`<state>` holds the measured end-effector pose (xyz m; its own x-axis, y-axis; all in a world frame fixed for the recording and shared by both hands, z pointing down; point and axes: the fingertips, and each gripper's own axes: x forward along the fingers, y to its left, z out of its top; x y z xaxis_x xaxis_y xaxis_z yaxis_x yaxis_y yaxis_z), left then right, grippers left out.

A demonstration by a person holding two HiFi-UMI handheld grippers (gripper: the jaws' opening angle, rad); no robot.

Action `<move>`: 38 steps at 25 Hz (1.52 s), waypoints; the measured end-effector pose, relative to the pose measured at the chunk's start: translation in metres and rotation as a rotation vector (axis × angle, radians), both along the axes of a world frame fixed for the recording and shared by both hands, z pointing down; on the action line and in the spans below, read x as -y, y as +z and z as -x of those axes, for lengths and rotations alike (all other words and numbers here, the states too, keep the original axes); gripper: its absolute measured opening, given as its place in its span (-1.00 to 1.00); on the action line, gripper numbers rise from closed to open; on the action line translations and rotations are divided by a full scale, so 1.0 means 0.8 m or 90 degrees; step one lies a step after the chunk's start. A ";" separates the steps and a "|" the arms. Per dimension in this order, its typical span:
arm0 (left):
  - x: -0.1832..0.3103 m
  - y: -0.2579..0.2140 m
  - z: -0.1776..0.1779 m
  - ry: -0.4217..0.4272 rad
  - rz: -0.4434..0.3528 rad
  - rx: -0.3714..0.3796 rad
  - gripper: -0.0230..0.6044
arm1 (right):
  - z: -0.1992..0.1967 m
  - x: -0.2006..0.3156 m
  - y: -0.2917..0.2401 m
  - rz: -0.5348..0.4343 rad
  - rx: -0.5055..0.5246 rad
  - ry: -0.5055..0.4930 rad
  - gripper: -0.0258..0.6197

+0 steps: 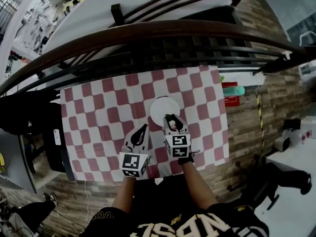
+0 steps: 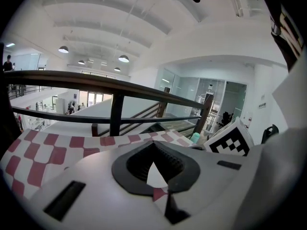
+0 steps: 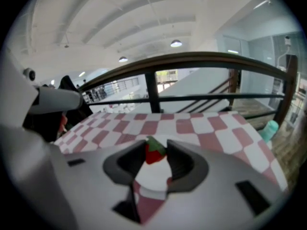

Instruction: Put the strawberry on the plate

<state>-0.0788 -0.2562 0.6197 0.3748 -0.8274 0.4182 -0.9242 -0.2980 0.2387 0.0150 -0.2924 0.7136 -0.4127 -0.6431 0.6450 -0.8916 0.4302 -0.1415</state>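
At the bottom of the head view, the person's two forearms reach up the frame over a surface (image 1: 98,117) spread with a red-and-white checked cloth (image 1: 197,98). The left claw (image 1: 143,128) sits low in the centre of the frame; its own view shows the left claw (image 2: 153,144) with tips drawn together and nothing between them. Just to its right and slightly higher in the frame, the right claw (image 1: 171,118) is clamped on the strawberry (image 3: 153,153), red with its green cap upward. The strawberry is held over the near edge of the white plate (image 1: 160,105), which lies at the cloth's centre. At the cloth's right edge are a red object (image 1: 229,95) and a teal bottle (image 1: 240,90). Beyond the surface, a dark curved railing (image 1: 148,33) crosses the frame.
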 end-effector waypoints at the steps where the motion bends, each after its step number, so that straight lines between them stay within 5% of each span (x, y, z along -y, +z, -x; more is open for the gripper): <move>1: 0.004 0.008 0.000 -0.004 0.007 0.000 -0.90 | -0.002 0.008 0.010 0.007 -0.003 0.001 -0.47; 13: 0.020 0.059 -0.005 -0.014 0.048 0.006 -0.90 | 0.004 0.035 0.081 0.082 -0.037 -0.002 -0.47; 29: 0.003 0.049 0.011 -0.021 0.048 0.003 -0.90 | 0.019 0.027 0.099 0.125 -0.089 -0.022 -0.47; 38: -0.015 0.027 0.018 -0.033 0.032 0.017 -0.90 | 0.015 0.019 0.065 0.084 -0.068 0.000 -0.47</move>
<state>-0.0929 -0.2442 0.6414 0.3208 -0.8230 0.4689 -0.9442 -0.2385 0.2273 0.0032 -0.3075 0.7659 -0.3366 -0.5498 0.7645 -0.9049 0.4135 -0.1010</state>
